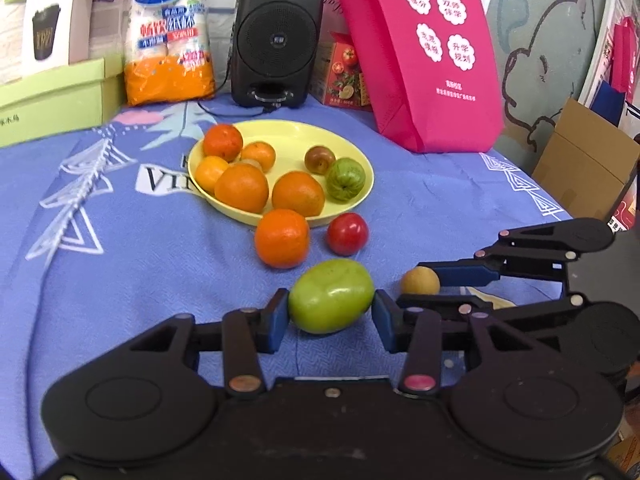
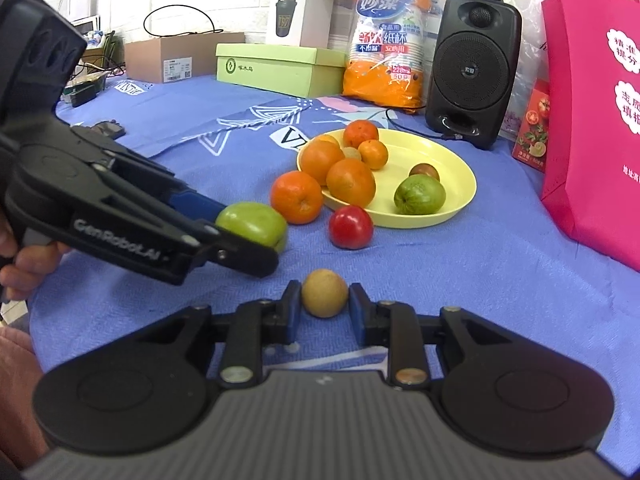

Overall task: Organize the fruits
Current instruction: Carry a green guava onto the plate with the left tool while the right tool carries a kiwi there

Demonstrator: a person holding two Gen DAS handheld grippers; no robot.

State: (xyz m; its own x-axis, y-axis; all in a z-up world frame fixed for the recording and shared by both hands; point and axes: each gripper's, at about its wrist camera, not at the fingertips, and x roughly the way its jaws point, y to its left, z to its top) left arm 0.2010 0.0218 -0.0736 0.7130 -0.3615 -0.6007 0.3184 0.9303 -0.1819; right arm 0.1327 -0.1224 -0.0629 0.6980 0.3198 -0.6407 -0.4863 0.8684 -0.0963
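We seem to be in a lived-in home room, or a small room also used for storage. The table (image 2: 460, 264) wears a printed blue cloth rather than a bare work surface, and a yellow plate (image 1: 288, 136) of fruit sits in its middle. Behind the plate stands a black speaker (image 1: 278, 36), with a bag of paper cups (image 1: 170, 36) and green shoe-type boxes (image 1: 56, 100) to its left, and a pink shopping bag (image 1: 424, 52) to its right. Beyond the bag, a cartoon animal drawing (image 1: 548, 60) covers the wall, and a cardboard box (image 1: 588, 160) stands below it.
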